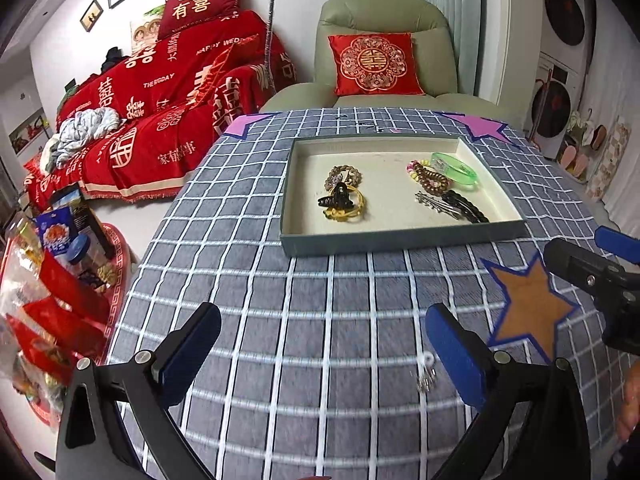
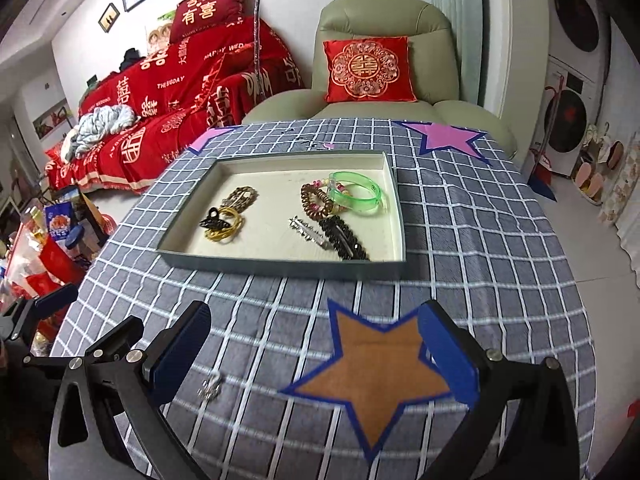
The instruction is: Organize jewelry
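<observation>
A shallow grey tray point(image 1: 400, 238) point(image 2: 280, 268) sits on the checked cloth. In it lie a green bangle point(image 1: 456, 168) point(image 2: 356, 196), a brown bead bracelet point(image 1: 432, 178) point(image 2: 316, 200), black and silver hair clips point(image 1: 460, 206) point(image 2: 340, 236), a black claw clip on a yellow ring point(image 1: 340, 202) point(image 2: 222, 220) and a chain point(image 1: 346, 174) point(image 2: 240, 196). A small silver piece point(image 1: 426, 374) point(image 2: 211, 388) lies on the cloth near my left gripper's right finger. My left gripper point(image 1: 324, 354) is open and empty. My right gripper point(image 2: 316, 354) is open and empty over an orange star point(image 2: 372, 376).
The orange star point(image 1: 528, 308) and purple stars point(image 1: 480, 126) point(image 2: 448, 136) lie on the cloth. A green armchair point(image 1: 384, 60) with a red cushion stands behind the table. A red-covered sofa point(image 1: 160, 100) is at left. Snack bags point(image 1: 52, 280) lie on the floor at left.
</observation>
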The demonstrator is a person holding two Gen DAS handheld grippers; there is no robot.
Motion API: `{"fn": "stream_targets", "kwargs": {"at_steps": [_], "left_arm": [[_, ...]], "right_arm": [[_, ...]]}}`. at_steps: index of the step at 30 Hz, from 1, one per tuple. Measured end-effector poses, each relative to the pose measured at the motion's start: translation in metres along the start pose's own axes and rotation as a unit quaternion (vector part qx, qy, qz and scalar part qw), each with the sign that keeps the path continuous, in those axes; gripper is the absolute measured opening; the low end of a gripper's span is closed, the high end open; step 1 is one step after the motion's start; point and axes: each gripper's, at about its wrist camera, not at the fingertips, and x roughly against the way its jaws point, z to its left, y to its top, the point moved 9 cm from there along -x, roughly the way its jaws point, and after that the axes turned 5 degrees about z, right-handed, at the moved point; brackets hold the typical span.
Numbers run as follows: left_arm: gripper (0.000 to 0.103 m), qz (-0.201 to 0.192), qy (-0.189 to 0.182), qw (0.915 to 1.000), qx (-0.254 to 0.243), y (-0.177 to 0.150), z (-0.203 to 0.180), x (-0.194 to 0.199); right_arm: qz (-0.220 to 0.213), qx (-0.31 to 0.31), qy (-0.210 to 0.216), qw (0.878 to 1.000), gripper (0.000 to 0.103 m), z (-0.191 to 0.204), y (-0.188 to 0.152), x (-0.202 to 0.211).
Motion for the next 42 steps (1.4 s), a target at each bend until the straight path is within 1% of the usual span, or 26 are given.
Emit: {"fn": "stream_targets", "kwargs": {"at_steps": [5, 11, 16, 21, 25, 31, 42], "left_arm": [[0.103, -0.015, 0.005, 0.9999, -0.002, -0.017, 0.0, 0.026], [0.103, -0.029, 0.002, 0.9996, 0.004, -0.034, 0.001, 0.052], [0.103, -0.04, 0.007, 0.9992, 0.003, -0.046, 0.003, 0.069], [0.103, -0.053, 0.008, 0.9985, 0.01, -0.053, 0.006, 0.085], [0.103, -0.066, 0.008, 0.9977, 0.012, -0.055, 0.008, 0.097], [0.103, -0.074, 0.007, 0.9972, 0.01, -0.061, 0.008, 0.107], [0.103, -0.079, 0.007, 0.9968, 0.007, -0.065, 0.004, 0.114]], "right_arm": [[-0.01, -0.007, -0.003, 1.0, 0.103, 0.003, -0.02, 0.025], [-0.034, -0.005, -0.03, 0.999, 0.103, 0.003, -0.038, 0.06], [-0.051, 0.002, -0.051, 0.997, 0.103, 0.006, -0.05, 0.084], [-0.056, -0.001, -0.058, 0.997, 0.103, 0.009, -0.063, 0.101], [-0.062, -0.01, -0.062, 0.996, 0.103, 0.008, -0.067, 0.112], [-0.073, -0.013, -0.074, 0.995, 0.103, 0.007, -0.073, 0.123], [-0.082, -0.019, -0.077, 0.993, 0.103, 0.005, -0.079, 0.133]]}}
